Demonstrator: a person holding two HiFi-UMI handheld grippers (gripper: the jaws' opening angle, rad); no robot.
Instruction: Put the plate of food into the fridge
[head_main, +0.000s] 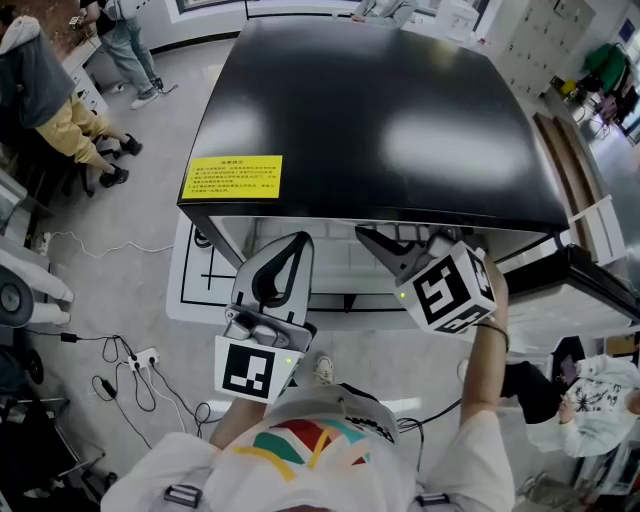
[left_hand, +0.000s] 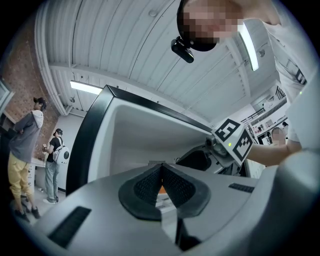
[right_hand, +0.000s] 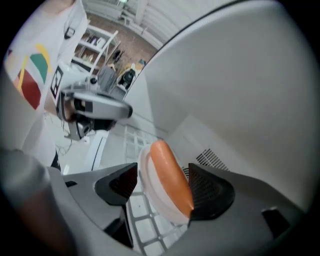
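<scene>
Right gripper view: the right gripper (right_hand: 165, 185) has its jaws spread wide around a white plate (right_hand: 149, 192) carrying a sausage (right_hand: 170, 167) inside the fridge (right_hand: 240, 100). The left gripper (left_hand: 161, 187) has its jaws pressed together.

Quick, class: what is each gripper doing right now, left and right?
Left gripper: closed, empty.
Right gripper: open; the plate with a sausage sits between its fingers, not gripped.

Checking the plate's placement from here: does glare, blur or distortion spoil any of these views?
Head view: broad glare patches on the glossy black fridge top. Right gripper view: fisheye-bent, orange sausage on round white plate clear. Left gripper view: ceiling lines curve.
</scene>
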